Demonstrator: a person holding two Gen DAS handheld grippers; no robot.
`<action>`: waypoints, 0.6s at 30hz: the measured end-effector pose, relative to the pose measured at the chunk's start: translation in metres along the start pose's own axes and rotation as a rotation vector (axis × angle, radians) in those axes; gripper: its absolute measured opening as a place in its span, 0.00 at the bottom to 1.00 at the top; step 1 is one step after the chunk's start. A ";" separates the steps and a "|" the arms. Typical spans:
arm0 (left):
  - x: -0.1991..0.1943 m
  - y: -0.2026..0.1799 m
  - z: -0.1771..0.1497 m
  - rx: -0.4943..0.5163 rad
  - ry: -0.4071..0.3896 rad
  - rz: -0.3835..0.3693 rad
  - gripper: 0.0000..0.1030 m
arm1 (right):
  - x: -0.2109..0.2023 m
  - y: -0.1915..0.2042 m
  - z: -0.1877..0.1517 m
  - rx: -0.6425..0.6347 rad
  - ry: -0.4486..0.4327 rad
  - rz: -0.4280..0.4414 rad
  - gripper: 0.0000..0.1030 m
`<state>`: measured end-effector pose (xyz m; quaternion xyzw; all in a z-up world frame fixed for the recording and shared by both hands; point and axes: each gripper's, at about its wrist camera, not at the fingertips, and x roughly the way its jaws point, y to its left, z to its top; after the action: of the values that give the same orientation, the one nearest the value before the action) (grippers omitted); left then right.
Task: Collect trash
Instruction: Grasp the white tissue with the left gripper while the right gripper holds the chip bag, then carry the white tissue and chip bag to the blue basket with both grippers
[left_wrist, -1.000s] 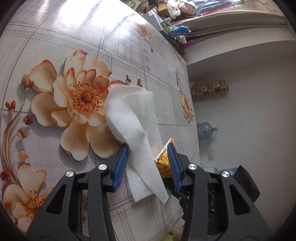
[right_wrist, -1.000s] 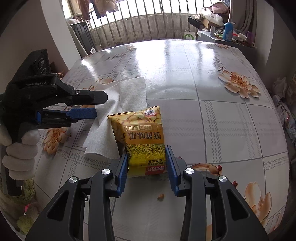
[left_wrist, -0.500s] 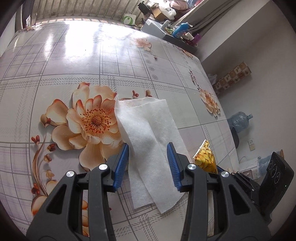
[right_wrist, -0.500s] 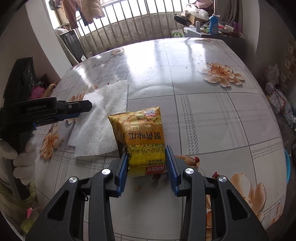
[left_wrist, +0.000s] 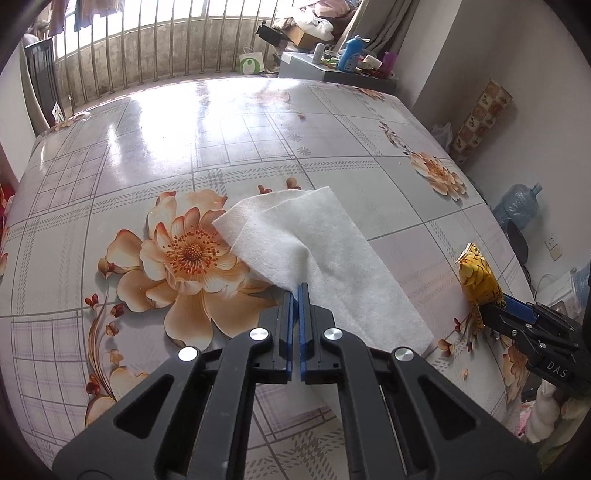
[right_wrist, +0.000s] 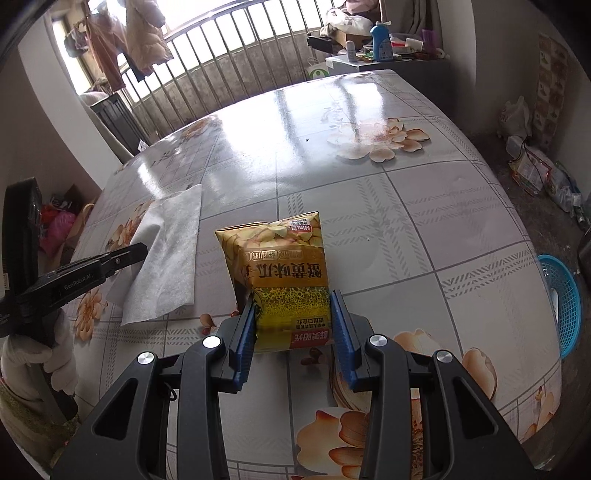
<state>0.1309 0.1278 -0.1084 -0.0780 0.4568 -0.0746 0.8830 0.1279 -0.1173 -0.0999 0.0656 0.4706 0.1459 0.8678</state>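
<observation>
A white paper towel (left_wrist: 314, 251) lies on the flowered table, its left edge lifted. My left gripper (left_wrist: 295, 291) is shut on that edge. The towel also shows in the right wrist view (right_wrist: 166, 254), where the left gripper (right_wrist: 142, 251) pinches it. My right gripper (right_wrist: 291, 314) is shut on a yellow snack bag (right_wrist: 280, 266) and holds it upright just above the table. In the left wrist view the bag (left_wrist: 478, 277) shows at the right, held by the right gripper (left_wrist: 498, 306).
The table (right_wrist: 369, 192) has a glossy flower-print cover. A blue basket (right_wrist: 559, 302) stands on the floor to the right. A water jug (left_wrist: 517, 206) stands by the wall. A cluttered cabinet (right_wrist: 388, 55) and a railing lie beyond the far edge.
My left gripper has shut on the edge of the paper towel and lifted it a little. My right gripper has kept hold of the snack bag and drawn back.
</observation>
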 end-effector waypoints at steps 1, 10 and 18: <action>-0.002 -0.003 0.001 0.005 -0.010 0.001 0.00 | -0.001 -0.002 0.000 0.004 -0.003 0.001 0.36; -0.033 -0.018 0.013 0.039 -0.099 -0.032 0.00 | -0.010 -0.020 -0.001 0.058 -0.033 -0.011 0.36; -0.042 -0.038 0.025 0.058 -0.134 -0.074 0.00 | -0.015 -0.035 0.000 0.107 -0.049 -0.020 0.36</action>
<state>0.1246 0.1007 -0.0530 -0.0742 0.3909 -0.1151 0.9102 0.1270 -0.1550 -0.0971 0.1108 0.4570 0.1104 0.8756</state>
